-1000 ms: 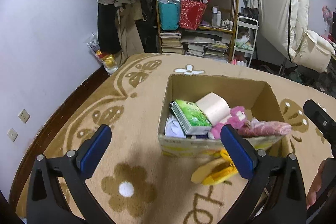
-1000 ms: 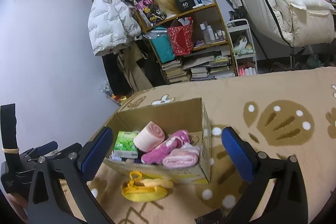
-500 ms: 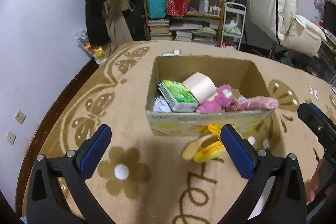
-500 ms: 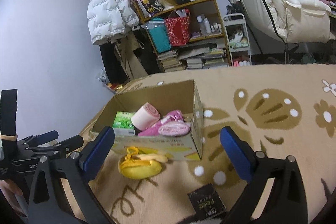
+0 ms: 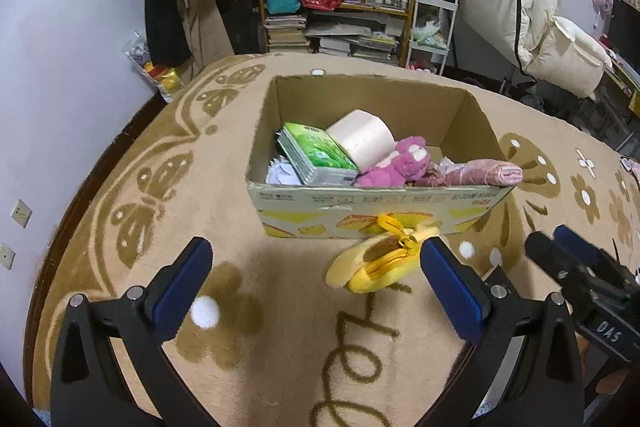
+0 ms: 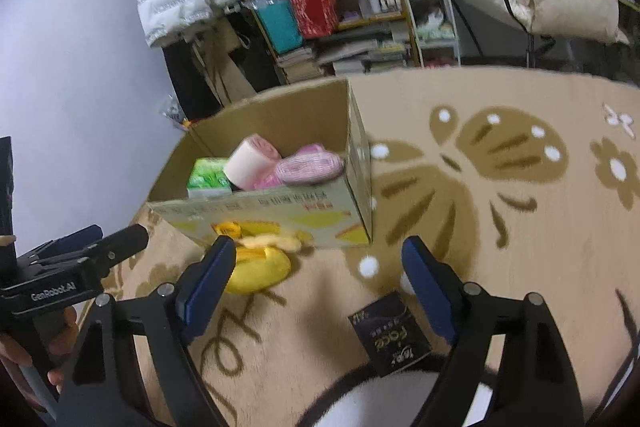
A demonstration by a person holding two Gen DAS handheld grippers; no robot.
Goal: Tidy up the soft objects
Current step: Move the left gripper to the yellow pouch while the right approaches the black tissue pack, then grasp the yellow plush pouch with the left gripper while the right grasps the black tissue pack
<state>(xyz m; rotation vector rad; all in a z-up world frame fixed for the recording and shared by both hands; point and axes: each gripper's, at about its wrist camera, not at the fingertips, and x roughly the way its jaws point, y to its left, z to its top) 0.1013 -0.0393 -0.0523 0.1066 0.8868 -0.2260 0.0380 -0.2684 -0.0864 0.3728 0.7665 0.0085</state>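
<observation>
Beige rug (image 5: 240,307): patterned, under both claws, runs well past them on every side; open floor ahead-right of the right claw.
Box (image 5: 376,203): cardboard, open top, straight ahead of both claws; front wall faces them, printed yellow.
Box contents: green tissue pack (image 5: 316,155), paper roll (image 5: 362,139), pink plush (image 5: 400,163), pink rolled cloth (image 5: 480,173) lying across the front right corner and poking over the rim.
Yellow plush pouch (image 5: 380,259): task item left out of the box, on the rug touching the box front; just ahead of the left claw's right finger, just ahead of the right claw's left finger (image 6: 208,287).
Dark packet (image 6: 390,337): flat on the rug, between the right claw's fingers, close in.
Left claw (image 5: 316,291): spread wide, nothing held.
Right claw (image 6: 316,291): spread wide, nothing held.
Risk: pouch is tight to the box wall, so a finger could hit cardboard and shove the box; soft body may squash and slip; lifting over the rim could knock off the overhanging cloth.
Room: free rug on the near side of the pouch; space in the box's far half.
</observation>
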